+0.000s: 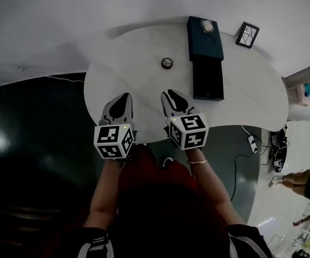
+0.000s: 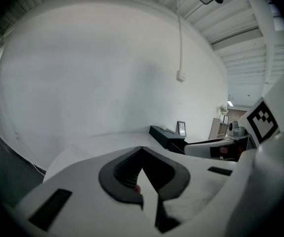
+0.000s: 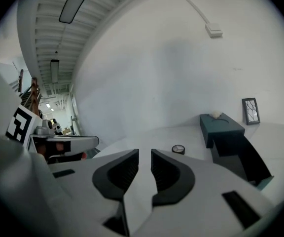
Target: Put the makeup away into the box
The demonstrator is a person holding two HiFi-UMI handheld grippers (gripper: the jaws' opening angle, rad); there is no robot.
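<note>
Black-rimmed round compact [image 1: 167,63] lies straight ahead of our right gripper [image 1: 170,93] — jaws slightly parted, empty; left gripper [image 1: 126,95] closed, farther.

Head camera: above the person [image 1: 160,203], facing steeply down on the white tabletop [image 1: 139,58]. Gripper cameras: close behind the left tongs [image 2: 142,148] and right tongs [image 3: 145,154], facing low across that tabletop toward the wall [image 2: 83,83]. Shared by all three views: dark box [image 1: 204,42] and framed picture [image 1: 247,35] at the far side.

Bare industrial lab: white table [image 1: 139,58], ribbed ceiling [image 3: 48,28]
</note>
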